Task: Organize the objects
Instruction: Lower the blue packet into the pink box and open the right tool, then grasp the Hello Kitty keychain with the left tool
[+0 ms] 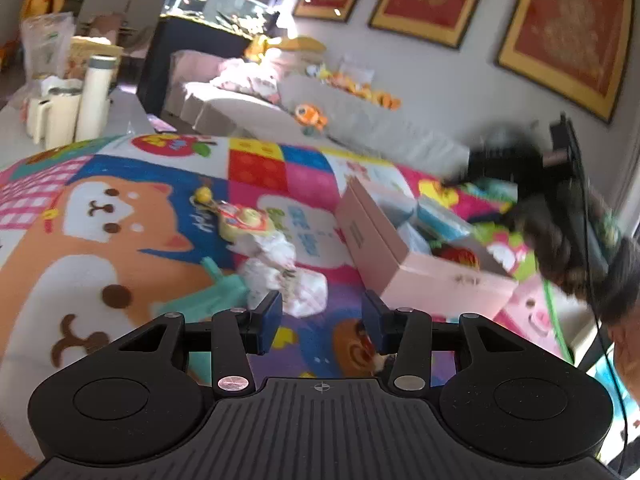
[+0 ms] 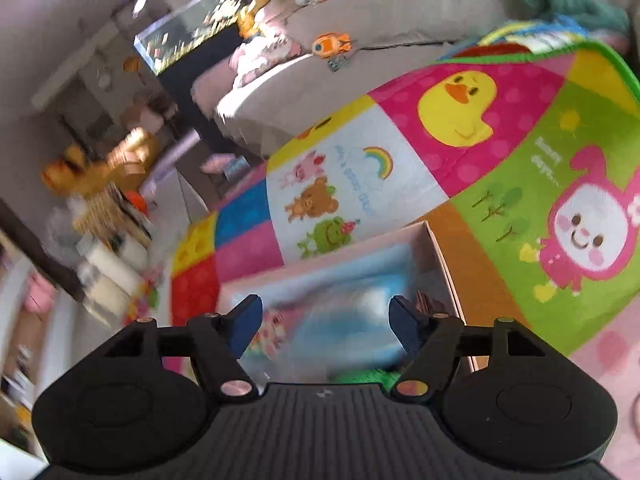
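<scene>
**Both tools empty; loose items lie outside the box**

The play mat (image 1: 120, 216) covers the work surface, and your pink box (image 1: 404, 256) sits open on it toward the right of the left wrist view. The box already holds several soft packets; blur hides what they are. Three loose things lie on the mat to the left of the box and apart from it: a crumpled white packet (image 1: 284, 276) nearest you, a teal toy (image 1: 216, 292) touching or just beside its left edge, and a yellow charm (image 1: 240, 216) farther out.

Your left tool (image 1: 322, 320) hovers low over the mat with its jaws apart and nothing between them. It is level, aimed forward, and the white packet lies just ahead of its left pad. By my reading this packet is the next pick. Shift left until the packet is centred between the pads, then close on the bulk, not on a loose corner; thin wrap is likely to slip.

Your right tool (image 2: 324, 324) hangs over the open box (image 2: 440, 256), tilted down into it, jaws apart and holding nothing. The view is blurred, so its exact height is unclear. I advise you to clear it from the box mouth before the left tool brings anything across.
</scene>
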Motion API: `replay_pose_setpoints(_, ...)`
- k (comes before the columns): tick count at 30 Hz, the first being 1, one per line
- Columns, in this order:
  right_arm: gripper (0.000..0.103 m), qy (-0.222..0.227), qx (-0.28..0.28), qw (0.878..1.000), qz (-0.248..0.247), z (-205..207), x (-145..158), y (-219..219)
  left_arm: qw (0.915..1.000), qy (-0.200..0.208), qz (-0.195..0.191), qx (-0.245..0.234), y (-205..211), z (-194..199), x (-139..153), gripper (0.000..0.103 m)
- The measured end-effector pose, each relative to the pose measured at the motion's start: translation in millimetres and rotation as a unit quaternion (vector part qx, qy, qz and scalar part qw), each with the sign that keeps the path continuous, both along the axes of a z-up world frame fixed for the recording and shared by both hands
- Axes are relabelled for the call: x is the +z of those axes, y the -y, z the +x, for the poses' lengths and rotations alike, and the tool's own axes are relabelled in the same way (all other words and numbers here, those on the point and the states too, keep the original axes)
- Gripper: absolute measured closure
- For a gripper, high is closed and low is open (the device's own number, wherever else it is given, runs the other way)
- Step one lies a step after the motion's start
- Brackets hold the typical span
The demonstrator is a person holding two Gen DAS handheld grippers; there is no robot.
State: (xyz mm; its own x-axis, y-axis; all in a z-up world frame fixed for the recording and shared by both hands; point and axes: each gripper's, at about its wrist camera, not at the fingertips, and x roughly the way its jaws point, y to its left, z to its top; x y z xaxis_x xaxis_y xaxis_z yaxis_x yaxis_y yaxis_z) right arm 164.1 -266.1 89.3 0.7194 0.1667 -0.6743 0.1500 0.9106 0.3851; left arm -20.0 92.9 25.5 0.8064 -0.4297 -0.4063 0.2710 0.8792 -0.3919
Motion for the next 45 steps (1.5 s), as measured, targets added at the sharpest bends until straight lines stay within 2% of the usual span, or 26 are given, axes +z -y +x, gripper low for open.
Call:
replay_pose_setpoints(2, 0.033, -0.015, 0.007, 1.0, -0.026, -5.2, -1.6, -8.5, 0.9997, 0.009, -0.021, 0.008, -8.4, -3.8, -4.1, 0.055)
replay_pose_setpoints(5, 0.035, -0.035, 0.005, 0.999, -0.013, -2.9, -8.8, -15.3, 0.9986, 0.015, -0.046, 0.019, -14.4, -6.7, -13.6, 0.055)
replay_pose_setpoints(7, 0.035, -0.03, 0.008, 0.999, 0.018, 2.7, -9.8, -21.5, 0.9982, 0.005, -0.056, 0.019, -16.4, -4.3, -18.3, 0.055)
replay_pose_setpoints(10, 0.039, -0.025, 0.032, 0.995, 0.086, 11.1, -9.8, -30.3, 0.9975, 0.01, -0.066, 0.021, -20.3, -6.5, -18.8, 0.055)
replay_pose_setpoints(11, 0.039, -0.028, 0.035, 0.995, 0.092, 15.0, -10.6, -34.7, 0.9975, 0.008, -0.066, 0.022, -20.2, -6.0, -19.6, 0.055)
replay_pose_setpoints(12, 0.041, -0.032, 0.039, 0.995, 0.09, 19.5, -12.0, -39.7, 0.9976, 0.006, -0.065, 0.022, -20.2, -5.7, -20.7, 0.055)
replay_pose_setpoints(16, 0.067, -0.053, 0.043, 0.995, 0.076, 25.7, -28.8, -44.4, 0.9982, 0.011, -0.055, 0.021, -16.8, -6.7, -20.6, 0.055)
replay_pose_setpoints(18, 0.069, -0.056, 0.045, 0.994, 0.078, 20.8, -34.5, -39.5, 0.9987, 0.01, -0.045, 0.021, -14.3, -5.8, -20.9, 0.055)
replay_pose_setpoints(20, 0.068, -0.036, 0.056, 0.996, 0.052, 7.3, -30.8, -39.4, 0.999, 0.009, -0.036, 0.024, -12.0, -5.4, -20.9, 0.055)
replay_pose_setpoints(23, 0.058, 0.03, 0.099, 0.993, -0.049, -36.5, -13.4, -50.1, 0.9992, 0.011, -0.024, 0.03, -10.0, -6.2, -19.6, 0.055)
replay_pose_setpoints(25, 0.039, 0.065, 0.126, 0.984, -0.104, -69.2, -5.3, -56.1, 0.9992, 0.013, 0.001, 0.038, -7.2, -6.5, -15.9, 0.055)
replay_pose_setpoints(26, 0.034, 0.078, 0.14, 0.979, -0.125, -87.4, -3.5, -58.7, 0.9988, 0.015, 0.014, 0.044, -6.5, -6.5, -13.2, 0.055)
replay_pose_setpoints(28, 0.016, 0.091, 0.167, 0.97, -0.148, -119.3, -5.7, -60.6, 0.9967, 0.016, 0.04, 0.069, -7.9, -4.5, -5.1, 0.055)
replay_pose_setpoints(30, 0.005, 0.096, 0.184, 0.965, -0.161, -146.0, -14.3, -59.8, 0.9945, 0.006, 0.063, 0.084, -11.7, 3.2, 1.8, 0.055)
replay_pose_setpoints(33, 0.004, 0.09, 0.196, 0.959, -0.183, -172.1, -34.3, -60.5, 0.9891, -0.025, 0.111, 0.094, -12.8, 15.0, 4.1, 0.055)
replay_pose_setpoints(37, 0.0, 0.072, 0.204, 0.958, -0.19, -190.5, -62.6, -62.3, 0.9824, -0.061, 0.151, 0.092, -8.3, 19.7, -0.6, 0.055)
replay_pose_setpoints(45, 0.0, 0.052, 0.218, 0.959, -0.174, -203.3, -84.0, -61.0, 0.9742, -0.084, 0.187, 0.094, 7.2, 26.7, -6.3, 0.055)
